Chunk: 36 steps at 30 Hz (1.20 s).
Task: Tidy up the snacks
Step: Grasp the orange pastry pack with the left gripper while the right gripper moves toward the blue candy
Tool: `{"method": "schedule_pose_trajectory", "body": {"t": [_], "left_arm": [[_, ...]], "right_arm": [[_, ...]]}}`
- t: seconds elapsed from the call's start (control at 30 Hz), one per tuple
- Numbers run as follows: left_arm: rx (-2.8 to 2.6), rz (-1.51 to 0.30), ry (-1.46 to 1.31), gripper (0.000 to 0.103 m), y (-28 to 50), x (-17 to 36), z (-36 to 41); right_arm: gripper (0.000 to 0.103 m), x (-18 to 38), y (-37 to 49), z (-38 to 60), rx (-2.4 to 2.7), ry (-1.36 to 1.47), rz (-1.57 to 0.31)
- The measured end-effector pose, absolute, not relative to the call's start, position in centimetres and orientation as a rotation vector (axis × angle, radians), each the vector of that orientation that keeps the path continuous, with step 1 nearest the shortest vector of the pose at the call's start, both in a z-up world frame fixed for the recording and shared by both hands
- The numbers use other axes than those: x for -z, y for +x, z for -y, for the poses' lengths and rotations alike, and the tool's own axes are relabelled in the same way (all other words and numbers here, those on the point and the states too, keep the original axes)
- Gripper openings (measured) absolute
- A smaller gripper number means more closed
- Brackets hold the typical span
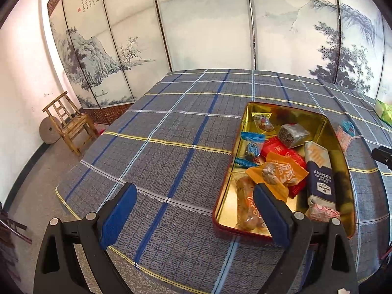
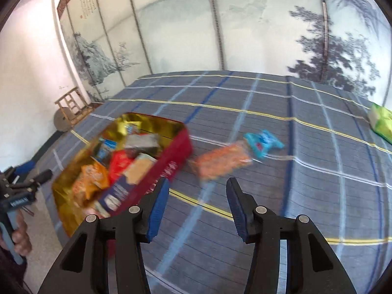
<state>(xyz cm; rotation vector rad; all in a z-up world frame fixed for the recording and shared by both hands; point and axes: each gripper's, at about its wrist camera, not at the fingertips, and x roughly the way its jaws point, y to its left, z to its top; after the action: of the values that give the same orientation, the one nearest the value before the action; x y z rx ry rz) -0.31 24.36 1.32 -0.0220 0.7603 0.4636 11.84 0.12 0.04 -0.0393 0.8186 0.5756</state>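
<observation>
A red tin with a gold inside lies on the plaid cloth and holds several wrapped snacks: an orange packet, a red packet, a dark blue box. My left gripper stands wide open at the tin's near left corner, nothing between its fingers. Right of the tin lie an orange-pink packet and a blue-wrapped candy. My right gripper is partly open and empty, just short of the orange-pink packet. The right wrist view is blurred.
A green packet lies at the far right of the cloth. A painted folding screen stands behind the table. A wooden chair and a stone wheel are on the floor at left. A hand holds the left gripper.
</observation>
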Motion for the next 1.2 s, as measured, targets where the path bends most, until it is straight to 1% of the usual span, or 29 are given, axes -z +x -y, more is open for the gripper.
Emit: {"method": "schedule_pose_trajectory", "body": {"t": [0.17, 0.33, 0.5, 0.6, 0.67, 0.73, 0.8, 0.83, 1.03, 1.2], "left_arm": [[-0.376, -0.747, 0.048, 0.095, 0.6, -2.8, -21.2], [-0.230, -0.752, 0.136, 0.095, 2.7, -4.5, -17.1], [-0.007, -0.814, 0.122, 0.094, 7.2, -6.0, -12.9], [0.121, -0.844, 0.172, 0.093, 10.6, -6.1, -9.7], [0.229, -0.872, 0.250, 0.087, 12.8, -5.5, -7.1], [0.282, -0.888, 0.365, 0.083, 14.8, -4.5, -4.6], [0.366, -0.944, 0.443, 0.082, 16.8, -3.1, -2.6], [0.405, -0.976, 0.459, 0.079, 17.9, -2.4, -1.9], [0.450, -1.113, 0.499, 0.077, 23.7, 1.3, -1.7], [0.432, -1.247, 0.472, 0.071, 26.9, 4.4, -3.2]], "right_arm": [[0.050, 2.8, 12.8, 7.8, -0.384, -0.049, -0.873], [0.050, 4.8, 13.1, 13.8, -0.303, 0.027, -0.916], [0.050, 4.7, 13.2, 15.6, -0.330, 0.093, -0.901], [0.051, 4.7, 13.2, 15.7, -0.361, 0.122, -0.897], [0.053, 4.7, 12.9, 15.7, -0.385, 0.127, -0.887], [0.056, 4.6, 12.8, 15.8, -0.396, 0.142, -0.875], [0.056, 4.5, 12.7, 16.1, -0.408, 0.164, -0.864], [0.057, 4.5, 12.6, 16.2, -0.413, 0.173, -0.858], [0.059, 4.3, 12.3, 16.4, -0.455, 0.198, -0.834], [0.060, 4.4, 12.4, 16.6, -0.481, 0.220, -0.830]]}}
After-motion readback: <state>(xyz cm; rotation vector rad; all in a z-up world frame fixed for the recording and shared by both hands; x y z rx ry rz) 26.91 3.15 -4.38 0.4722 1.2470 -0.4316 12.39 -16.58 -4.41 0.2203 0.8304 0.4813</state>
